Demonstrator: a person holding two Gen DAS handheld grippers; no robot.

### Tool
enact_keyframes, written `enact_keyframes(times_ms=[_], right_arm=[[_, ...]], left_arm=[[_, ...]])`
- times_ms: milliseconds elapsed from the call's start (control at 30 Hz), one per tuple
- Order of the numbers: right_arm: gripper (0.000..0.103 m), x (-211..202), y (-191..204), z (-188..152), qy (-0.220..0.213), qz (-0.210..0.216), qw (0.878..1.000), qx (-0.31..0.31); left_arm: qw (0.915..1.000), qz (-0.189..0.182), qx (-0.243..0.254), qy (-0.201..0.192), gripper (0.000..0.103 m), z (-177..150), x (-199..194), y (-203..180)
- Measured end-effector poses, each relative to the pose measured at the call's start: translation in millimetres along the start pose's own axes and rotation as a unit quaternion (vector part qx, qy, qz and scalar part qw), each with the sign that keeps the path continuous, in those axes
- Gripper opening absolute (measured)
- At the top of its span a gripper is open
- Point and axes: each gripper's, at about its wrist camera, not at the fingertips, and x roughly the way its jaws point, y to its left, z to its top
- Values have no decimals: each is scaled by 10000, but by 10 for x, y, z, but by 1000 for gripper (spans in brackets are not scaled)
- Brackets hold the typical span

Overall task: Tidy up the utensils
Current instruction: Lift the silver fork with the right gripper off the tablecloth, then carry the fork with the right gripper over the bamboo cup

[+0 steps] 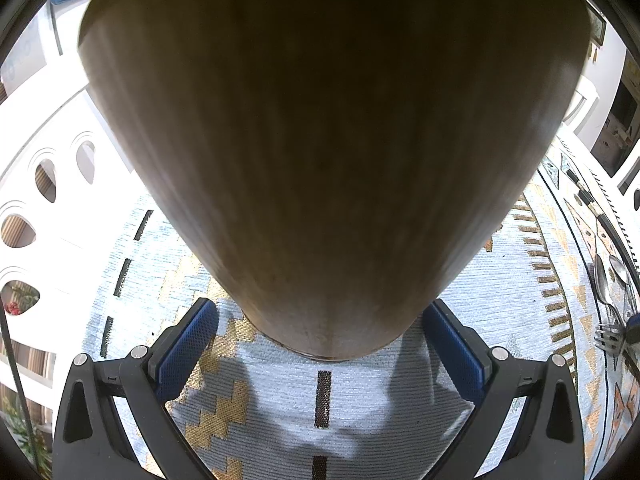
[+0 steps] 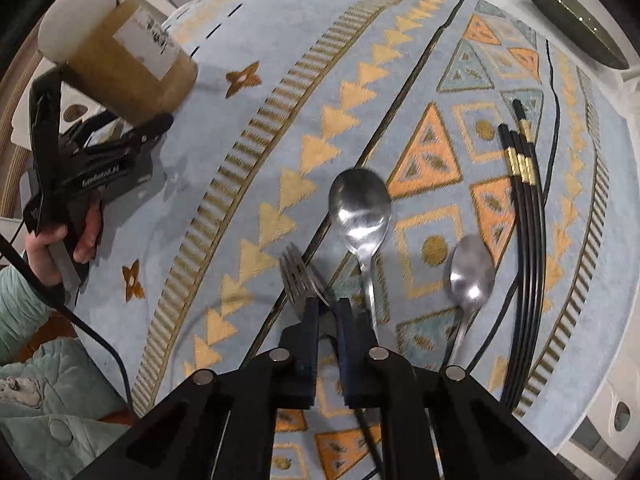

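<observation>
A tan wooden utensil holder (image 1: 320, 140) fills the left wrist view, and my left gripper (image 1: 320, 344) is shut on its lower end with both blue pads against it. From the right wrist the holder (image 2: 132, 68) shows at the upper left, tilted, with a white label. My right gripper (image 2: 326, 308) points down at the cloth and is shut on the neck of a metal fork (image 2: 298, 280), whose tines stick out ahead of the fingers. To the right lie a large spoon (image 2: 360, 208), a smaller spoon (image 2: 472, 268) and several black chopsticks (image 2: 524, 200) with gold bands.
A pale blue patterned cloth (image 2: 280, 60) covers the round table. A dark green dish (image 2: 568, 16) sits at the far right rim. A person's hand (image 2: 60, 240) and a green sleeve are at the left. White openwork furniture (image 1: 48, 208) stands beyond the table edge.
</observation>
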Motion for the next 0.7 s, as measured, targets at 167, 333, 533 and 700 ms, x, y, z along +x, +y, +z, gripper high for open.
enact_keyframes(times_ms=[167, 333, 533, 700], right_arm=[[8, 99, 97, -37, 244, 152, 9995, -163], [9, 236, 256, 38, 525, 142, 9980, -323], [11, 377, 424, 178, 585, -129, 9976, -361], [4, 235, 695, 230, -148, -244, 9993, -248]], left_arm=[[10000, 0, -2, 0, 103, -1, 0, -1], [10000, 2, -4, 0, 103, -1, -1, -1], [10000, -7, -12, 1, 103, 0, 2, -3], [10000, -6, -12, 1, 103, -1, 1, 0]])
